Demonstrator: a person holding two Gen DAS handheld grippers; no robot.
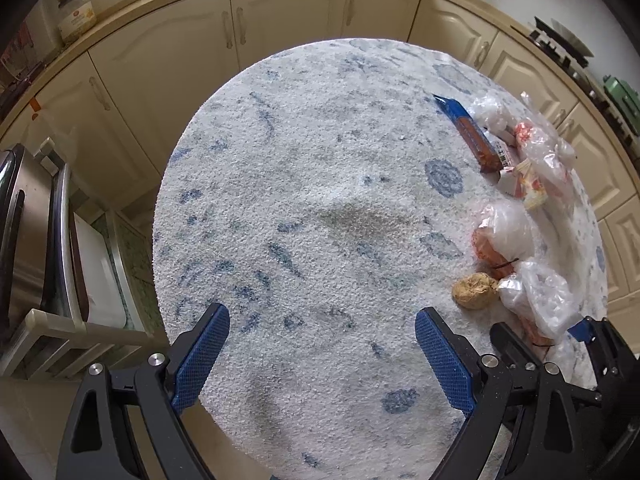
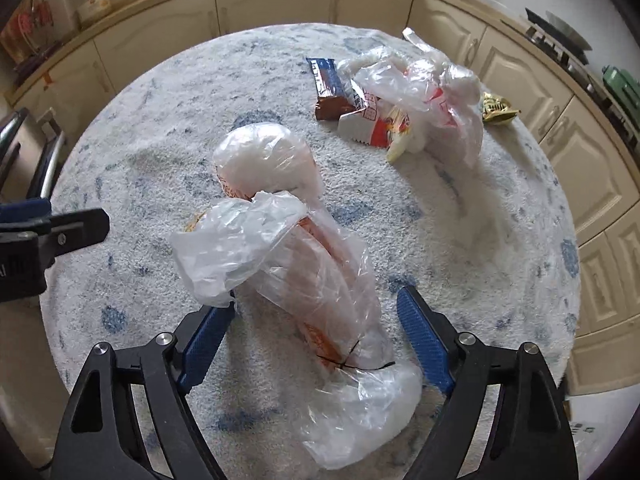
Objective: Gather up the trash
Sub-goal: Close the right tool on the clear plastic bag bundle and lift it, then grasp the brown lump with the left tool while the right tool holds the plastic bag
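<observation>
Trash lies on a round table with a white-and-blue cloth (image 1: pixel 320 184). My right gripper (image 2: pixel 316 320) is open, its jaws either side of a clear plastic bag with an orange wrapper inside (image 2: pixel 304 276), not closed on it. Behind it lies a second clear bag (image 2: pixel 268 160). At the far side are a blue-brown snack wrapper (image 2: pixel 328 88), a red-white carton (image 2: pixel 380 120), more plastic bags (image 2: pixel 440 92) and a gold wrapper (image 2: pixel 498 108). My left gripper (image 1: pixel 322 344) is open and empty over bare cloth. A crumpled brown paper ball (image 1: pixel 474 290) lies to its right, beside the bags (image 1: pixel 536 300).
Cream kitchen cabinets (image 1: pixel 280 28) curve behind the table. A metal rack with trays (image 1: pixel 48 240) stands at the left. A stove (image 1: pixel 560 48) and a green kettle (image 2: pixel 622 88) sit on the counter at the right. A jar (image 1: pixel 76 16) stands on the left counter.
</observation>
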